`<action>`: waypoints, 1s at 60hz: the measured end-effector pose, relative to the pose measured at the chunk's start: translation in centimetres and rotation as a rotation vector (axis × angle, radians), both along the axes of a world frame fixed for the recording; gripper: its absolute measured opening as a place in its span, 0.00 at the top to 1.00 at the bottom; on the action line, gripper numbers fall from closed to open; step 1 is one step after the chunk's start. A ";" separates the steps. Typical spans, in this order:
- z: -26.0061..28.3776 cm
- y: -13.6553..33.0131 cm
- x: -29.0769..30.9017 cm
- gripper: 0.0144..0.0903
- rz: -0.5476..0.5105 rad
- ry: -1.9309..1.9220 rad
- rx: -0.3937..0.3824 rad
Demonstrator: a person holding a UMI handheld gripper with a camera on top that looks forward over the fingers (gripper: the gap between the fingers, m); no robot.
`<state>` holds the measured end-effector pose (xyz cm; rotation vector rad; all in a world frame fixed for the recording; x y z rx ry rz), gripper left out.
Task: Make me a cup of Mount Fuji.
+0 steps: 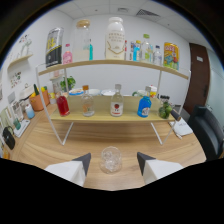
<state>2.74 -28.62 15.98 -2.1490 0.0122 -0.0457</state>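
Gripper [113, 161] fingers spread wide, holding nothing. A clear glass cup [110, 159] stands on the wooden table [45, 145] between the fingertips, gap at each side. Beyond, a two-tier shelf rack [112, 116]. Lower tier: red bottle [62, 105], clear bottle [87, 103], clear bottle with red label [116, 104], blue bottle [144, 105], green item [164, 110] at the end. Upper tier: a tall white bottle [115, 39] among assorted bottles and packets, contents not legible. White wall behind.
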 end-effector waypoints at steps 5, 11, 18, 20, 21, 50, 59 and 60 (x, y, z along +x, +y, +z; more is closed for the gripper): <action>0.4 -0.1 -0.1 0.05 0.000 0.006 0.013; 0.5 -1.0 -0.2 0.06 -0.004 0.014 0.026; 0.4 -1.7 -1.9 0.06 0.003 0.017 0.080; 0.6 -1.6 -2.8 0.07 0.011 0.021 0.097; 0.8 -1.5 -3.2 0.07 0.017 0.024 0.108; 4.4 13.5 -8.8 0.09 0.073 0.071 0.311; 3.7 17.2 -8.7 0.26 0.074 0.053 0.308; 3.6 17.4 -8.7 0.29 0.073 0.051 0.306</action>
